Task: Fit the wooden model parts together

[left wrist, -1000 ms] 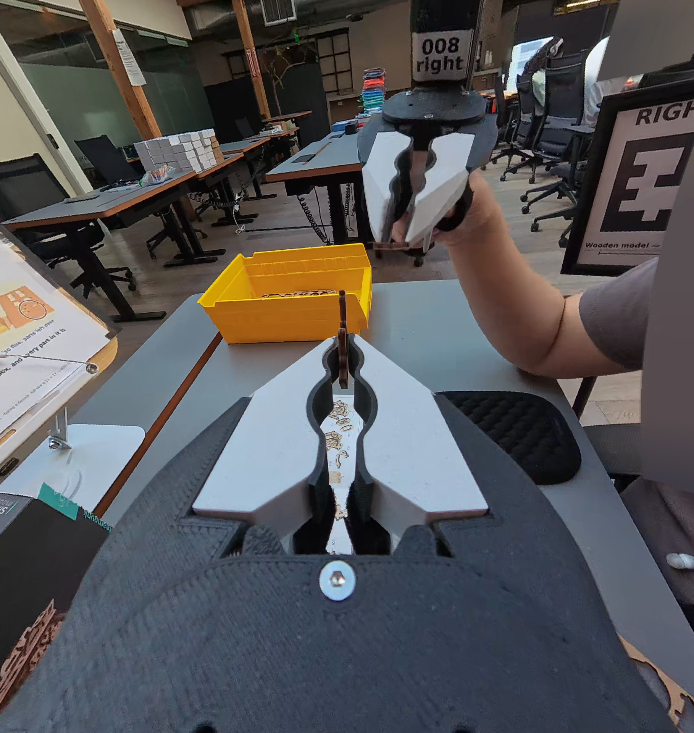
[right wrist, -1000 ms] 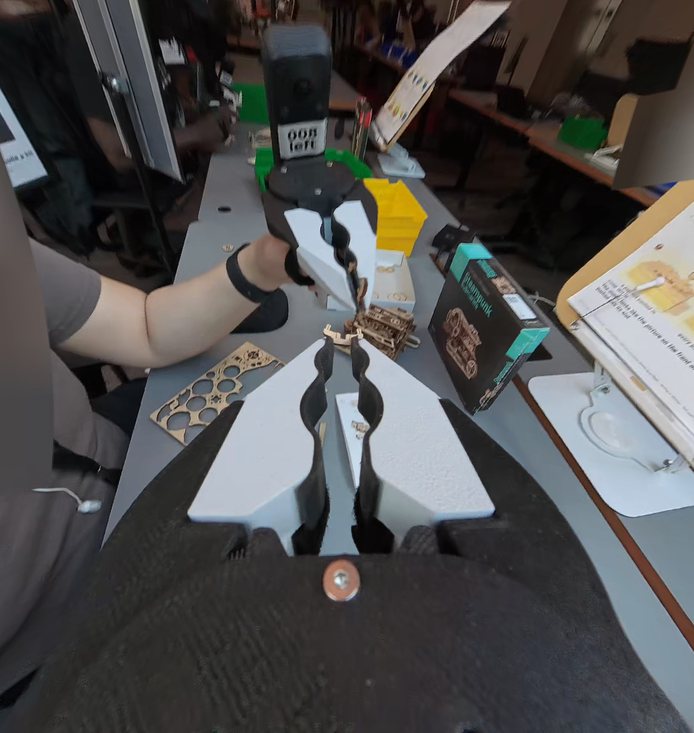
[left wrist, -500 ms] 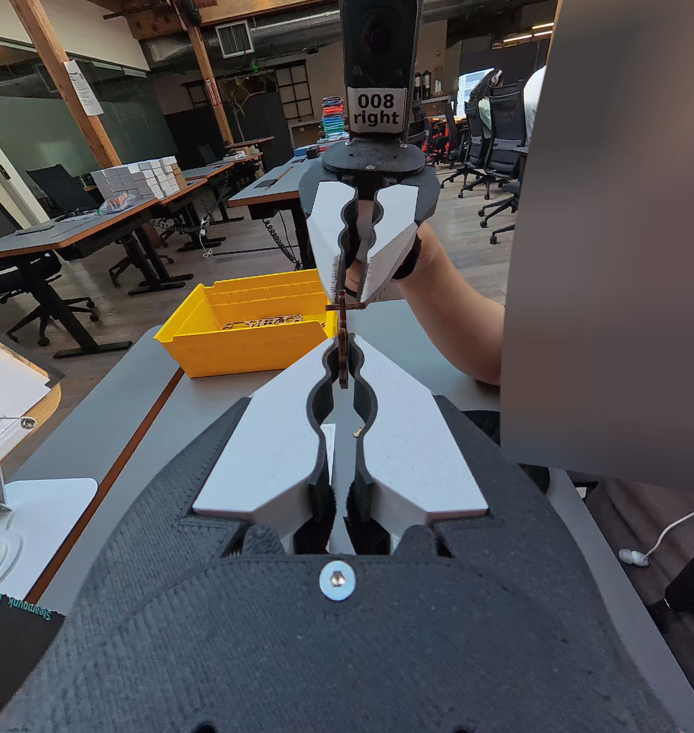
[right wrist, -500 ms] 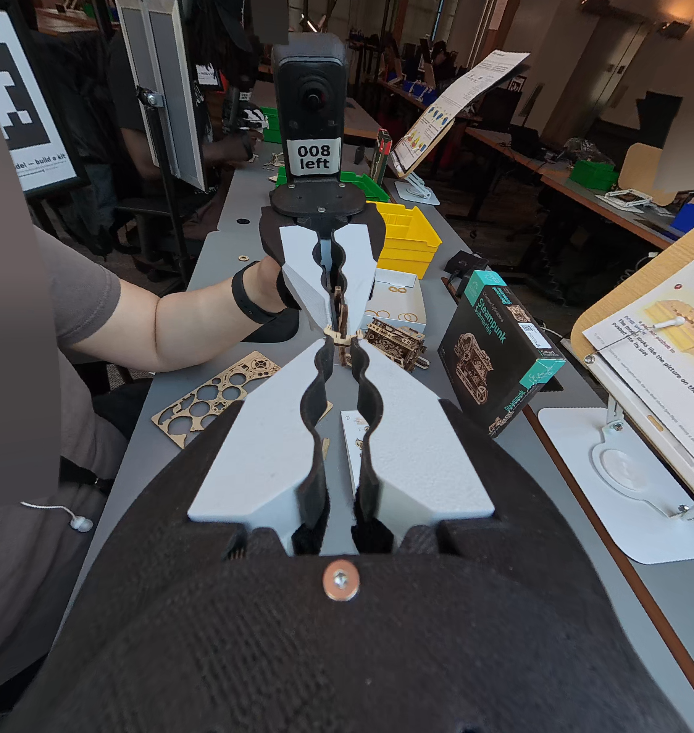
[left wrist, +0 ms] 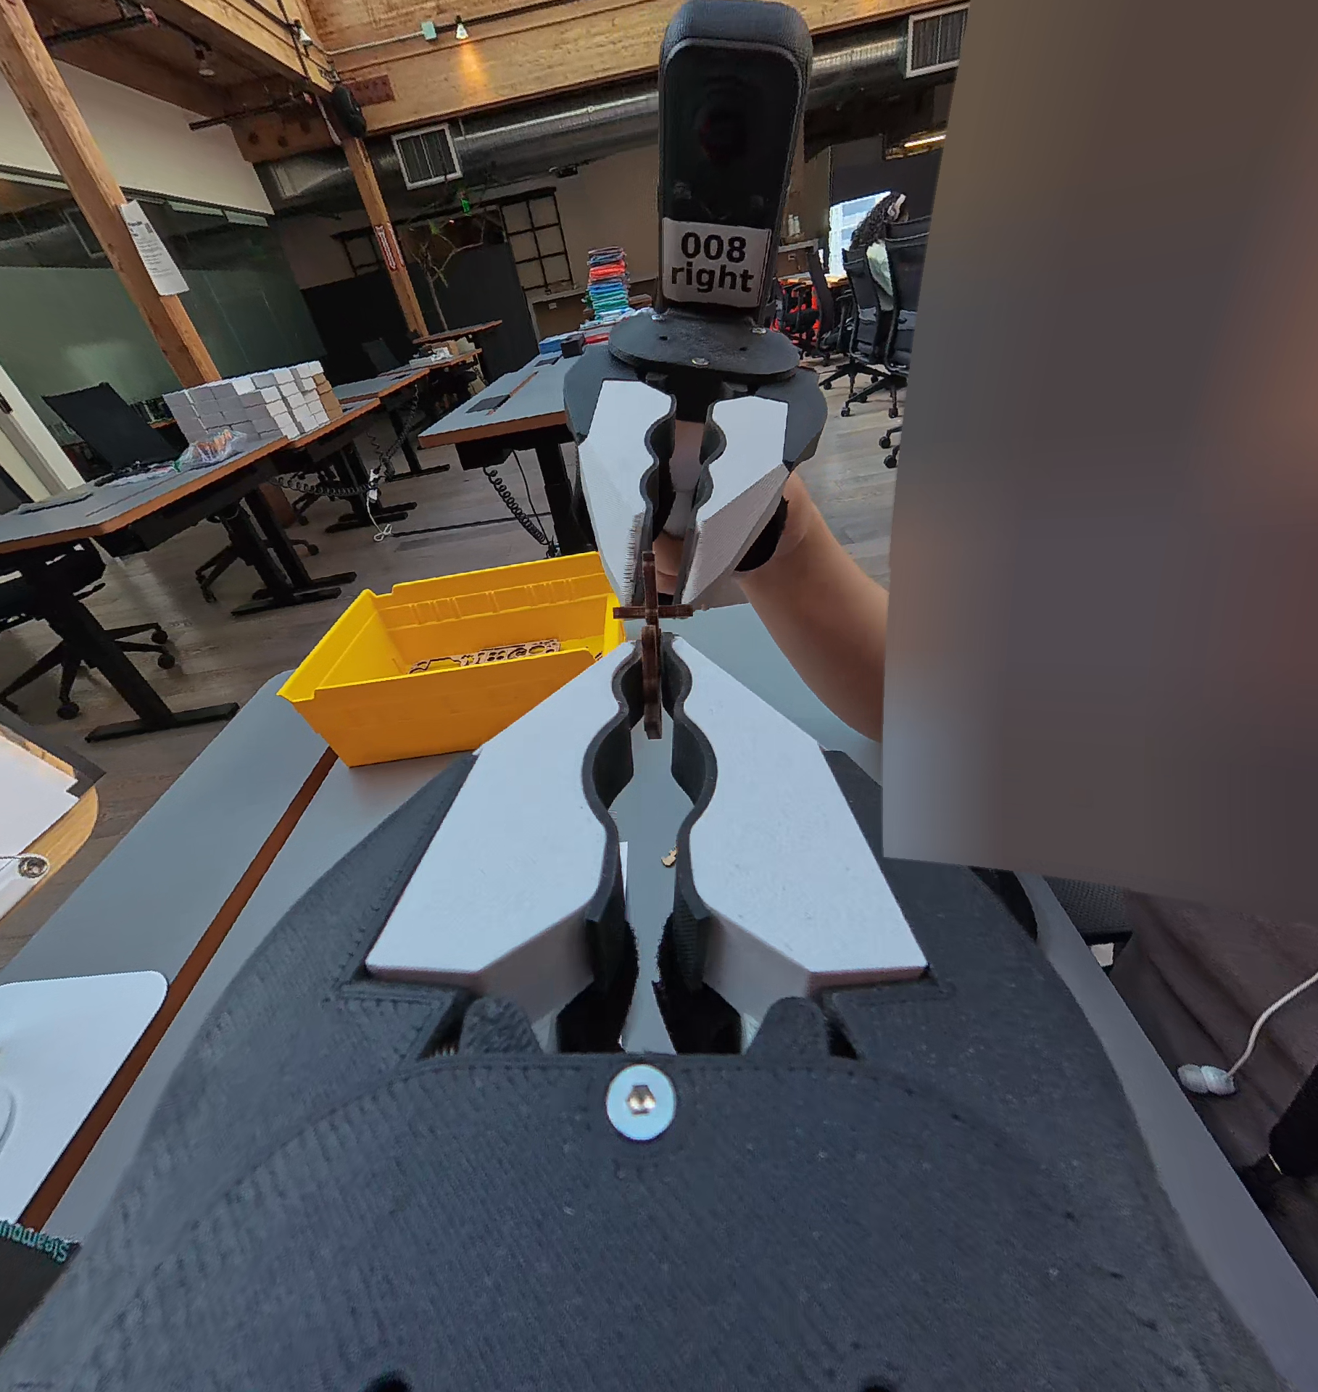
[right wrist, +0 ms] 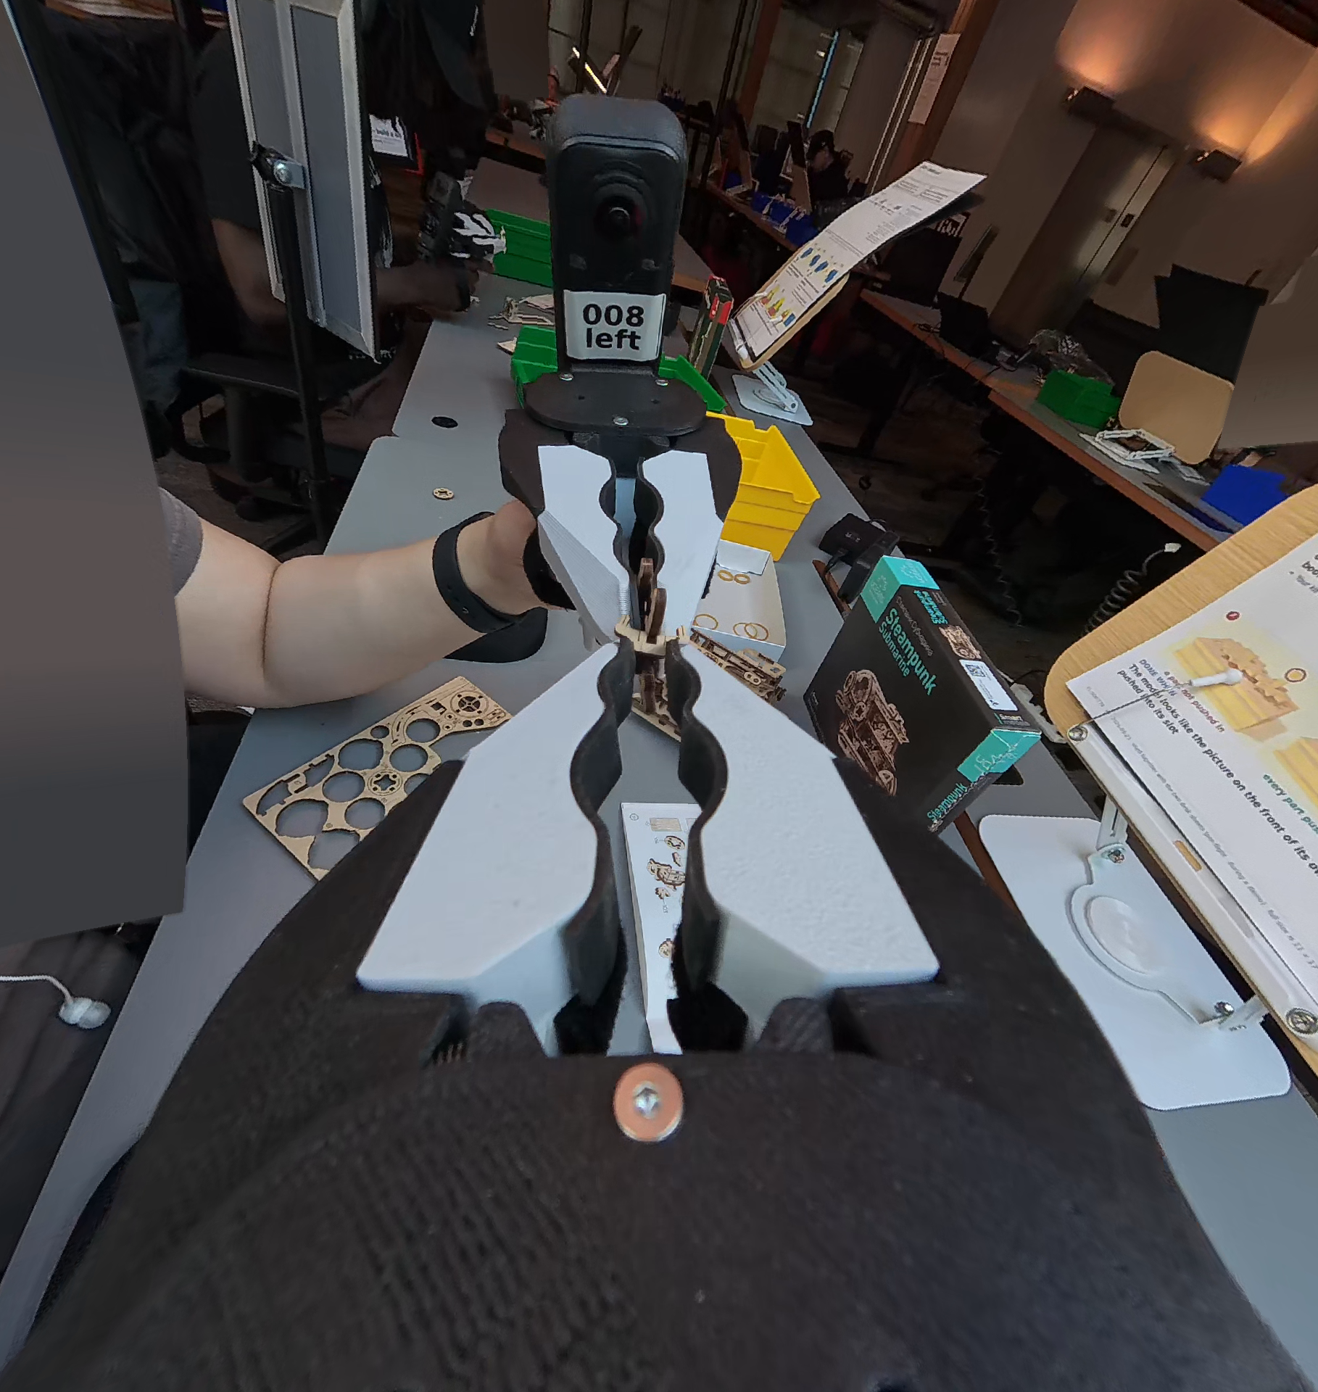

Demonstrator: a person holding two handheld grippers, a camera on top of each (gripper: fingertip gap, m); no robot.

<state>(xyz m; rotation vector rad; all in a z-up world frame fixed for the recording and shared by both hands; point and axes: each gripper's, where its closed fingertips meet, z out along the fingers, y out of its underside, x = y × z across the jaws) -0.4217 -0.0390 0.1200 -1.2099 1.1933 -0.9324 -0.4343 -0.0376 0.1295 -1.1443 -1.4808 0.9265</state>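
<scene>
My left tongs (left wrist: 648, 663) pinch an upright strip (left wrist: 649, 682), my right tongs (right wrist: 645, 659) a crosspiece (left wrist: 652, 612) meeting it; joint unseated, model (right wrist: 739, 667) below unfinished.

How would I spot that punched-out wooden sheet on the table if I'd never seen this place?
Start at the long grey table and find the forearm stretched across it. Just below the arm lies a flat pale wooden sheet. It alone is riddled with round holes, unlike the dark box opposite.
</scene>
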